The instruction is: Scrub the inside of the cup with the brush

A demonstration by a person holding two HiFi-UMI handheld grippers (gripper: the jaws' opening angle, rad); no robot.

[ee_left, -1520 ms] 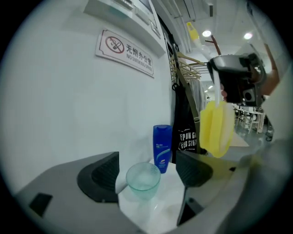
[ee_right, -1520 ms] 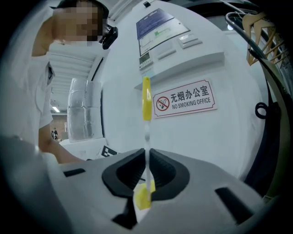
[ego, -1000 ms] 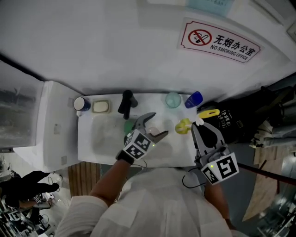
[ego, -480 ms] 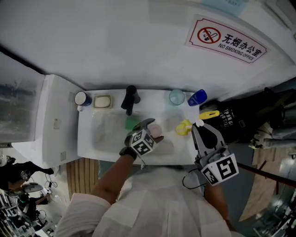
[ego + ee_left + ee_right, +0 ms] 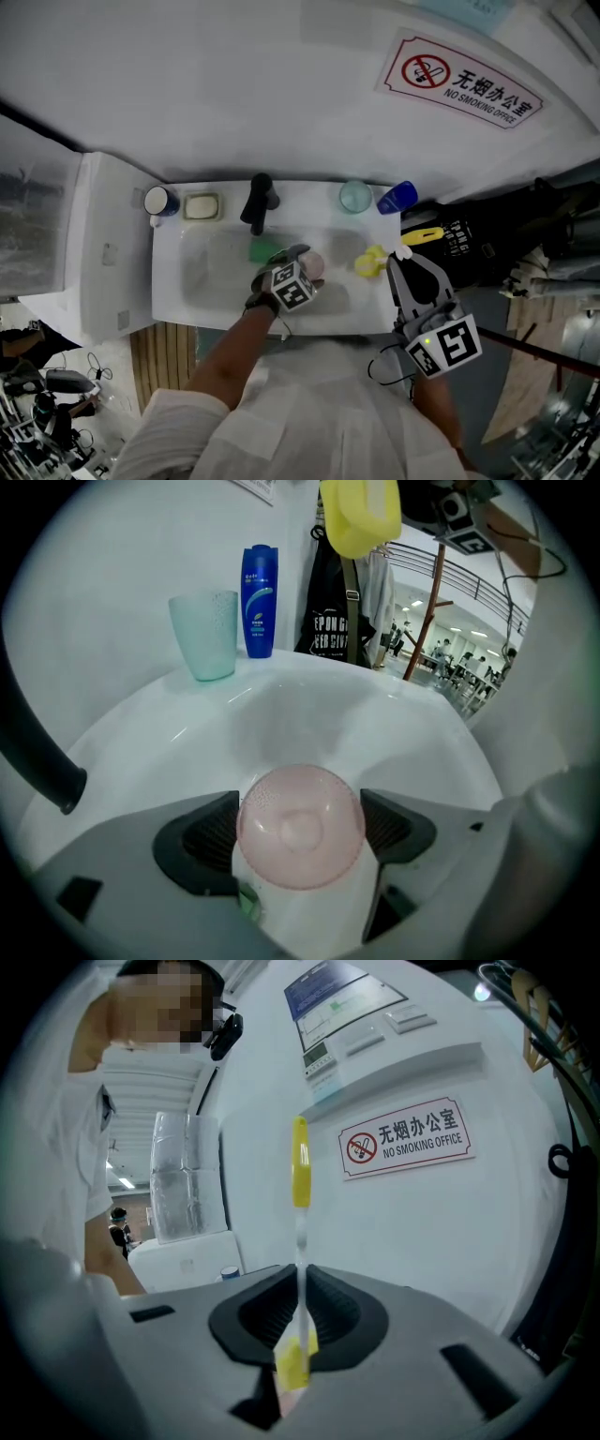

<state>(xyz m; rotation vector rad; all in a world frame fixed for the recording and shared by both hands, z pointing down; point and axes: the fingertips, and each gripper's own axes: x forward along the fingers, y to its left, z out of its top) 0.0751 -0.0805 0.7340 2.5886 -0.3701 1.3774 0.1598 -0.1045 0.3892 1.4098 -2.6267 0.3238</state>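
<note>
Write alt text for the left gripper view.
The left tongs grip a pink cup, seen end-on, over a white sink. A pale green tumbler and a blue bottle stand on its rim behind; a yellow brush shows at the top.

A sink (image 5: 202,281) is sunk into the worktop (image 5: 375,305) against the wall. Along its back edge, from left to right, stand a small tin (image 5: 160,201), a soap dish (image 5: 202,205), the faucet (image 5: 258,202), a tumbler (image 5: 354,197) and a bottle (image 5: 395,199) just beside it. In the basin, before the faucet, lies a small pad (image 5: 263,250); right of it the cup (image 5: 314,264) sits between the left tongs (image 5: 302,262). The brush (image 5: 372,261), in the right tongs (image 5: 398,267), is over the sink's right rim. A cabinet (image 5: 108,253) adjoins the sink's left side. A sign (image 5: 464,82) hangs on the wall behind.
</note>
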